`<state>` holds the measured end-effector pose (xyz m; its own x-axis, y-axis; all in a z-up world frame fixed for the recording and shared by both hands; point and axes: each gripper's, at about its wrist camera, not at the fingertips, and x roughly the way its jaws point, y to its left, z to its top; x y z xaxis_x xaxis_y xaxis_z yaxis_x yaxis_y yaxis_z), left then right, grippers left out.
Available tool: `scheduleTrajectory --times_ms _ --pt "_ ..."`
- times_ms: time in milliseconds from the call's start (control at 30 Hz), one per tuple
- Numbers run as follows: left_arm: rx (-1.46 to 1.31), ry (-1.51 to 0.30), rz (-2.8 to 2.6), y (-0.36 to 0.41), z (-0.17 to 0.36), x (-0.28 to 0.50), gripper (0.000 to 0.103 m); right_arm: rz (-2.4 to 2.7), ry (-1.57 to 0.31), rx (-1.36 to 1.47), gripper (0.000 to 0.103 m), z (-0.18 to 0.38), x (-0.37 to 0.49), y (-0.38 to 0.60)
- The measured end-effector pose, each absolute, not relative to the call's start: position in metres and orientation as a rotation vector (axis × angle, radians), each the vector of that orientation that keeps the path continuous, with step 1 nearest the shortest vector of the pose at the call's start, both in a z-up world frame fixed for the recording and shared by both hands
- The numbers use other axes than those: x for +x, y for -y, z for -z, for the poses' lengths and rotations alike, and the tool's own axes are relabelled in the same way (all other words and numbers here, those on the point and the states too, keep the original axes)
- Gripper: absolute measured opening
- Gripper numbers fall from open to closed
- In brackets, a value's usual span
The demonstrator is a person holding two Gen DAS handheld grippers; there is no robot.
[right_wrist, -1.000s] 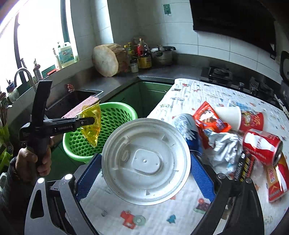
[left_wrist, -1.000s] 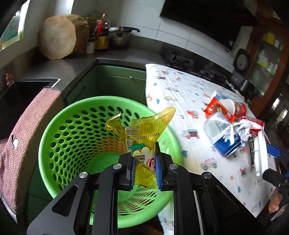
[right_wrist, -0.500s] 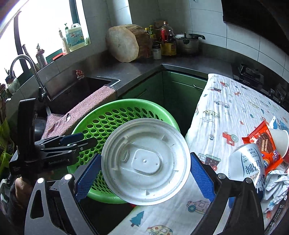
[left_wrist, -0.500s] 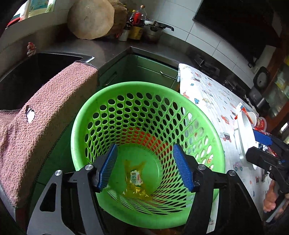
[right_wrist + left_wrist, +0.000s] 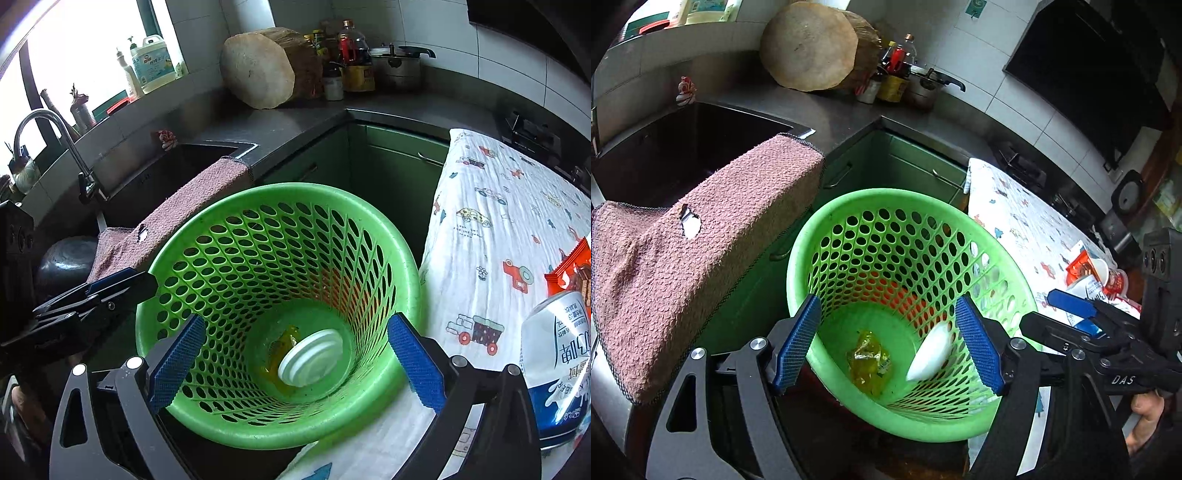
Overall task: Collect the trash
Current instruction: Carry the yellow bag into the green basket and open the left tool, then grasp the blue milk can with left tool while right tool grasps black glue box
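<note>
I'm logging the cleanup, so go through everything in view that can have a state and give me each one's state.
left gripper: jaws opening, nothing between them
right gripper: jaws opening, nothing between them
green basket: upright, holds two items
yellow wrapper: crumpled on basket floor
white lid: inside the basket, partly over the wrapper
pink towel: draped over sink edge, has a hole
milk carton: crushed, on the table

Both the left gripper (image 5: 888, 341) and right gripper (image 5: 295, 363) angle down over the basket (image 5: 827, 225), jaws opening, empty.
</note>
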<state>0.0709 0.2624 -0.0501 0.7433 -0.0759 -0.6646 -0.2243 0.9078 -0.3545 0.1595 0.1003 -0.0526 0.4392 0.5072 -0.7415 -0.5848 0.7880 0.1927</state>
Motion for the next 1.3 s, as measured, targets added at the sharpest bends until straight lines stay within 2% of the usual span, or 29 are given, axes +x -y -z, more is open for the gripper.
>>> scheduleTrajectory --times_ms 333,400,700,1033,1300 --pt "-0.414 -0.723 -0.056 -0.242 0.04 0.074 0.076 -0.611 -0.821 -0.098 0.096 0.033 0.137 -0.049" --pt "-0.409 -0.725 -0.047 -0.234 0.039 0.076 0.08 -0.578 -0.798 -0.093 0.096 0.027 0.13 -0.03" --pt "-0.365 -0.733 0.02 -0.193 0.031 0.087 0.082 -0.387 -0.755 -0.052 0.096 0.015 0.104 0.075" --pt "-0.333 -0.754 0.127 -0.137 0.022 0.107 0.083 -0.182 -0.783 0.08 0.096 0.029 0.088 0.183" --pt "-0.303 -0.775 0.211 -0.09 0.013 0.124 0.085 -0.161 -0.857 0.227 0.095 0.057 0.102 0.216"
